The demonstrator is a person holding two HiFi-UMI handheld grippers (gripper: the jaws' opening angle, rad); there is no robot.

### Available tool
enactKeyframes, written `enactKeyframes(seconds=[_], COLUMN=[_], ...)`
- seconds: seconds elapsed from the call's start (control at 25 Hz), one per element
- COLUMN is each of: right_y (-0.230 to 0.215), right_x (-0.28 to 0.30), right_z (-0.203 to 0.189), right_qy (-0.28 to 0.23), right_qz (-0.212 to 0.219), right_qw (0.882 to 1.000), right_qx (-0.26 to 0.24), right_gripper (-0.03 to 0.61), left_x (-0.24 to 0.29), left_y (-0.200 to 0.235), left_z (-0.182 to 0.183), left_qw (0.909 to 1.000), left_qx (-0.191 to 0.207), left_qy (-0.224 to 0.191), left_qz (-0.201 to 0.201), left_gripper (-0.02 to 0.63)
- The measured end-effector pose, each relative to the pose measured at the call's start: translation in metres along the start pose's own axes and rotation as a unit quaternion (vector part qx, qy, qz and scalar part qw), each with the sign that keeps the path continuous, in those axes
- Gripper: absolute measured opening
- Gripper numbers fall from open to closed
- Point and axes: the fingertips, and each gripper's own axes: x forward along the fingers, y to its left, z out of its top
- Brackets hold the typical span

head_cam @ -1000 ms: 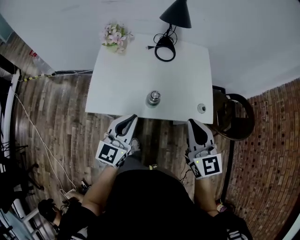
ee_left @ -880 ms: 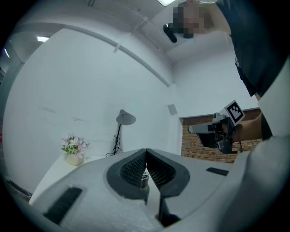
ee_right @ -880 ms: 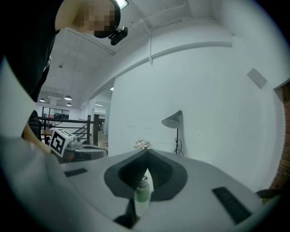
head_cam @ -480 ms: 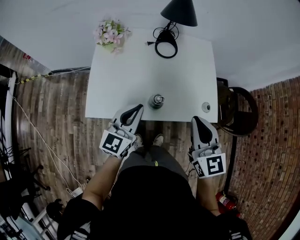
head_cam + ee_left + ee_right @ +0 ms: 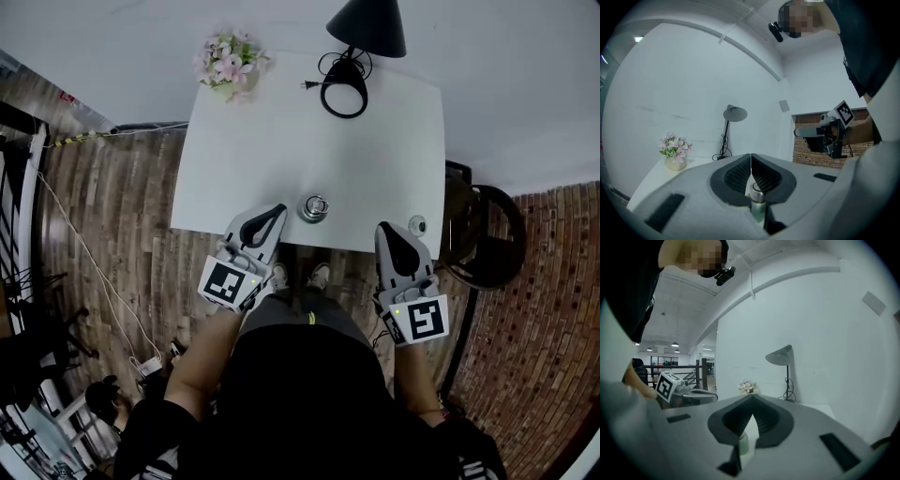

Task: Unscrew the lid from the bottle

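Left claw (image 5: 275, 212), right claw (image 5: 387, 232) — both closed and empty

Bottle (image 5: 757, 203) base behind the left fingers (image 5: 736, 176); tiny round thing (image 5: 417, 224), perhaps a cap, unclear.

The bottle (image 5: 314, 207) stands at the table's (image 5: 281, 141) front edge, midway along it. The left gripper (image 5: 277, 210) and right gripper (image 5: 384, 229) overlap that edge on either side.

Soft, even light is filling the room and making the white table (image 5: 281, 141) shine brightest. Ceiling lights (image 5: 675, 344) are glowing far off. The 2 gripper views are bending hard toward dark rims and looking dim, bluish.
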Motion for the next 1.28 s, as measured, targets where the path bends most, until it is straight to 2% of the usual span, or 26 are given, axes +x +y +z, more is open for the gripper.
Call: enactKeyframes(seconds=[0.16,0.32,0.4,0.48,0.56,0.64,0.72,0.92,1.0,1.16,1.28], right_y=[0.014,0.018,0.021,0.022,0.024,0.026,0.029,0.041,0.047,0.056,0.060], right_x=[0.019,0.035,0.040,0.043,0.046,0.051,0.055,0.064,0.068,0.081,0.091], right_z=[-0.016,-0.035,-0.045,-0.053,-0.060,-0.064,-0.074,-0.093,-0.097,-0.109,-0.118], right_qy=[0.019,0.034,0.047,0.055,0.054,0.040,0.047,0.064,0.068,0.083,0.091], right_qz=[0.032,0.038,0.040,0.038,0.038,0.041,0.048,0.068,0.077,0.105,0.106], right_qw=[0.999,0.999,0.998,0.998,0.998,0.998,0.998,0.996,0.995,0.991,0.990], right_qx=[0.002,-0.001,0.001,0.004,0.008,0.012,0.013,0.010,0.003,0.000,-0.002], right_gripper=[0.014,0.014,0.014,0.014,0.014,0.014,0.014,0.020,0.056,0.182,0.241], left_x=[0.001,0.007,0.012,0.017,0.022,0.029,0.037,0.053,0.058,0.067,0.072], left_y=[0.005,0.005,0.001,-0.005,-0.009,-0.013,-0.019,-0.026,-0.026,-0.028,-0.029], left_z=[-0.026,-0.054,-0.066,-0.077,-0.090,-0.103,-0.116,-0.139,-0.144,-0.150,-0.153], left_qw=[0.9995,0.9984,0.9961,0.9940,0.9936,0.9922,0.9894,0.9844,0.9834,0.9811,0.9794], left_qx=[-0.025,-0.036,-0.057,-0.064,-0.045,-0.033,-0.025,-0.008,-0.007,-0.002,0.006], left_qy=[0.019,0.035,0.053,0.064,0.060,0.060,0.068,0.083,0.087,0.092,0.095], left_qz=[-0.004,-0.028,-0.044,-0.061,-0.084,-0.105,-0.126,-0.155,-0.159,-0.170,-0.178], left_gripper=[0.026,0.036,0.128,0.160,0.197,0.266,0.338,0.356,0.356,0.357,0.360])
